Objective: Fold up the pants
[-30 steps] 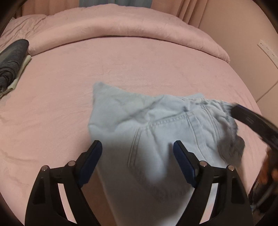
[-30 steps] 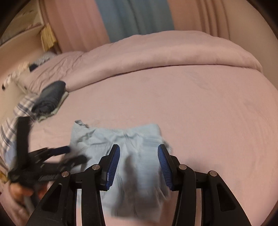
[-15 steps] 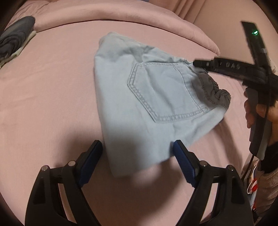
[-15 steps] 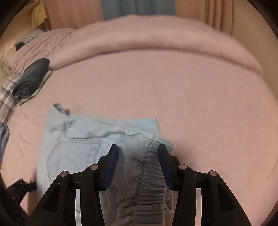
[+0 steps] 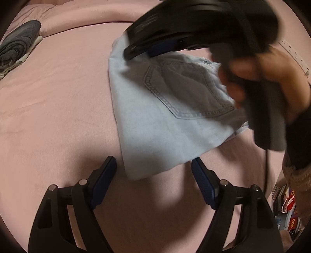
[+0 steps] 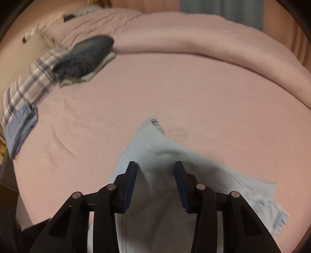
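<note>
Lying folded on the pink bed (image 5: pixel 58 97), the pants (image 5: pixel 155 126) are not gripped: left tongs (image 5: pixel 153 171) and right tongs (image 6: pixel 155 175), just closing slightly, are held released above them.

A pink sheet (image 6: pixel 175 93) covers the bed, with a rolled pink duvet (image 6: pixel 194 37) along its far edge. Blue curtain (image 6: pixel 223 9) hangs behind it, and a dark folded garment (image 6: pixel 85 54) sits near the bed's far left corner.
</note>
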Demonstrator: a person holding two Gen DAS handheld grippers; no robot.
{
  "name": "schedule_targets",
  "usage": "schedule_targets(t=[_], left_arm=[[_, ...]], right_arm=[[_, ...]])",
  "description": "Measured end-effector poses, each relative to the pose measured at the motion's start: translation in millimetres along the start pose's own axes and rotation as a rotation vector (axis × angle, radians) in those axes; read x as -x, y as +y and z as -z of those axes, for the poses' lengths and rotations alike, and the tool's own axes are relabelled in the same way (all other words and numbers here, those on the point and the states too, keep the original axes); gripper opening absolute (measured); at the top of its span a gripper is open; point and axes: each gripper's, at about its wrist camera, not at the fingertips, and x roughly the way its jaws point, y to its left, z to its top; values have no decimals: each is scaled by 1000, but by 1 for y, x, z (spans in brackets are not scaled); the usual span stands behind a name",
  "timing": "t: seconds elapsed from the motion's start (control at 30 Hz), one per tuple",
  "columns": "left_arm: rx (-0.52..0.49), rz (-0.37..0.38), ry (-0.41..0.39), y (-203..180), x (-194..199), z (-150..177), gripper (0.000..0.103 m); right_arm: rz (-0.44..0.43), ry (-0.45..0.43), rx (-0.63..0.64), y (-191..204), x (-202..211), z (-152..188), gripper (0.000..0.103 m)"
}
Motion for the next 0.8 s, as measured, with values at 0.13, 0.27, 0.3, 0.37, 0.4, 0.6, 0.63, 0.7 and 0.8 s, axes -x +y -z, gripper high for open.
schedule_targets(t=[0.13, 0.27, 0.3, 0.37, 0.4, 0.6, 0.63, 0.7, 0.8], left_arm=[[-24, -14, -4, -5, -3, 0, 77], [-6, -5, -8, -5, -2, -2, 74], [5, 3, -13, -4, 1, -2, 72], [32, 19, -28, 0, 7, -4, 70], [47, 23, -42, 2, 12, -6, 70], [46, 33, -150, -3, 42, -14, 66], [45, 30, -160, -5, 40, -22, 65], [48, 13, -166, -8, 36, -30, 57], [67, 8, -142, -3, 23, -48, 46]], right_arm=[[-5, 66, -34, -7, -21, -7, 42], [-42, 68, -84, -14, -16, -9, 42], [-49, 55, -89, -13, -9, -6, 42], [-65, 5, -89, -12, 14, 7, 42], [-64, -16, -88, -12, 22, 10, 42], [-8, -113, -138, -33, 81, 67, 42], [4, -126, -154, -39, 89, 74, 42], [47, -144, -177, -46, 100, 91, 42], [86, -162, -182, -53, 108, 108, 42]])
